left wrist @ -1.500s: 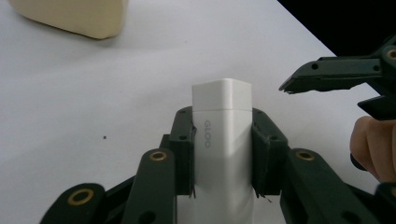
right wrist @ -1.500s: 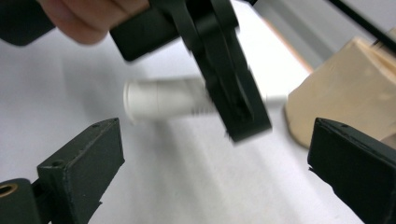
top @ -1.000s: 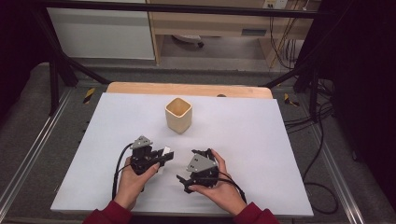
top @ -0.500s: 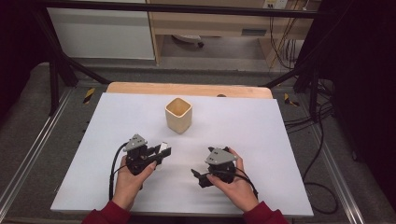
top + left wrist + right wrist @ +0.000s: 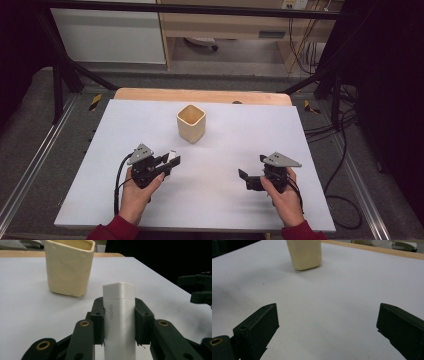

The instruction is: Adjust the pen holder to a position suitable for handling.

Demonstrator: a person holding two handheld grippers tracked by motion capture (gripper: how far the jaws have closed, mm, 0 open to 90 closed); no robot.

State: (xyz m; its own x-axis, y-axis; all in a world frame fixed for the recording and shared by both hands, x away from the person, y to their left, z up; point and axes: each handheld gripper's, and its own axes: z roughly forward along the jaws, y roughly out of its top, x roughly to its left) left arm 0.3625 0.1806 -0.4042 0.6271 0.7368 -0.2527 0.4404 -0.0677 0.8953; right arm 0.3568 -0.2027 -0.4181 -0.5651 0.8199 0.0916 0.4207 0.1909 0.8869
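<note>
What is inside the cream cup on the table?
The cream cup looks empty in the high view: only its pale inner walls show. Its bottom is hidden by the near wall, so small contents cannot be excluded.

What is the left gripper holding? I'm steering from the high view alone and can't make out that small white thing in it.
Observer: A white stick with a squarish cap, GLOO printed on its side, clamped between both pads of the left gripper.
Operator: Where is it pointing?
Observer: Its cap aims just right of the cream cup, which stands apart from it, farther along the table.
Operator: Is the right gripper carrying anything?
Observer: No. In its own view the right gripper stands wide open, with bare table between the jaws.
</note>
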